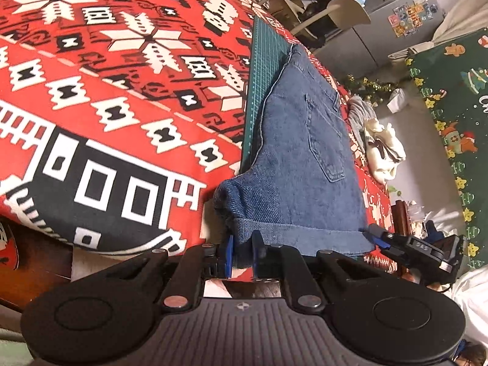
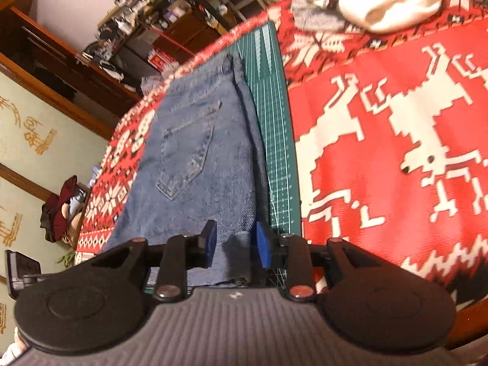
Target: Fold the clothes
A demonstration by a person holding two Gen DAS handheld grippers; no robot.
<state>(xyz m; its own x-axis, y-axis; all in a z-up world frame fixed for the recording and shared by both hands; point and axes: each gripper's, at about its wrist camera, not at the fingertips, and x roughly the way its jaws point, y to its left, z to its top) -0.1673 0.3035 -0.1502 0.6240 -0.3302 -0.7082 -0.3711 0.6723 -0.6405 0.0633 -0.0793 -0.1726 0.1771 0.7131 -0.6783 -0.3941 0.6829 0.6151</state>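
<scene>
Your left gripper (image 1: 243,251) is closed on the near hem of the folded blue denim jeans (image 1: 305,164), which lie on the green cutting mat (image 1: 265,61) over the red patterned blanket (image 1: 122,91). Your right gripper (image 2: 236,248) straddles the other hem corner, pads not pressing.

Home living room; fridge (image 1: 396,9) with magnets; cluttered shelves (image 2: 146,15); Christmas tablecloth (image 1: 106,91).
</scene>
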